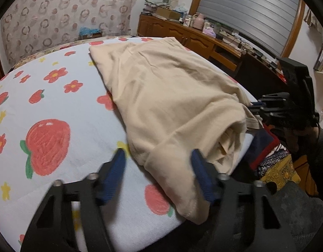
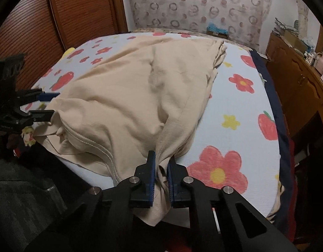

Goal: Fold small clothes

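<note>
Two fisheye cameras, each mounted on a hand-held gripper, look low and close across a bed [image 1: 56, 109] from its near edge. The left camera sits behind the left hand-held gripper [image 1: 157, 157] and faces forward and somewhat rightward, taking in the patterned curtain [image 1: 66, 10] and a wooden cabinet [image 1: 182, 35] along the right wall. The right camera sits behind the right hand-held gripper [image 2: 161, 166], facing forward and slightly leftward, toward a slatted wooden door [image 2: 66, 16]. Both views share the beige garment [image 1: 172, 96] on the flowered sheet, the curtain, and each other's gripper at the frame edge.
</note>
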`<move>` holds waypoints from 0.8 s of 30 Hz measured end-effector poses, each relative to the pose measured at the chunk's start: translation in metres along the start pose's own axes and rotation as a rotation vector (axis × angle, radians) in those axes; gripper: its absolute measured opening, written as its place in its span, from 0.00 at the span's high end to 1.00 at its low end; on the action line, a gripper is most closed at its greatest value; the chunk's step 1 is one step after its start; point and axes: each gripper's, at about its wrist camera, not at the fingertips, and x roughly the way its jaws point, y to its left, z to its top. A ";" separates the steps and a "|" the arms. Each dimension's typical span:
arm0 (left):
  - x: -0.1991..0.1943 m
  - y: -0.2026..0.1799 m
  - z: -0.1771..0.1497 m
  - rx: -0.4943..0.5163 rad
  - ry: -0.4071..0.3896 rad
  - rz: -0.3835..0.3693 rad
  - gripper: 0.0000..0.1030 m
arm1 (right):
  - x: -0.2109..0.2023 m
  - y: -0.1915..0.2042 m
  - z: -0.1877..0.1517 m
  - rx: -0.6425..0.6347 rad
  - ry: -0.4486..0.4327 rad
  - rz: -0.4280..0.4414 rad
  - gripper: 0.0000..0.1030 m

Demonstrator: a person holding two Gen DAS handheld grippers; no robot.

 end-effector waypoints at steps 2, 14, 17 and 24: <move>-0.001 -0.001 -0.001 0.002 0.005 -0.018 0.59 | -0.004 -0.003 0.000 0.028 -0.027 0.016 0.93; -0.036 0.008 0.045 -0.024 -0.151 -0.089 0.89 | -0.060 -0.027 0.033 0.127 -0.297 0.099 0.94; -0.043 0.020 0.079 -0.035 -0.207 -0.079 0.89 | -0.064 -0.035 0.054 0.141 -0.351 0.094 0.94; -0.022 0.051 0.157 -0.014 -0.248 0.004 0.89 | -0.034 -0.060 0.124 0.170 -0.374 0.035 0.94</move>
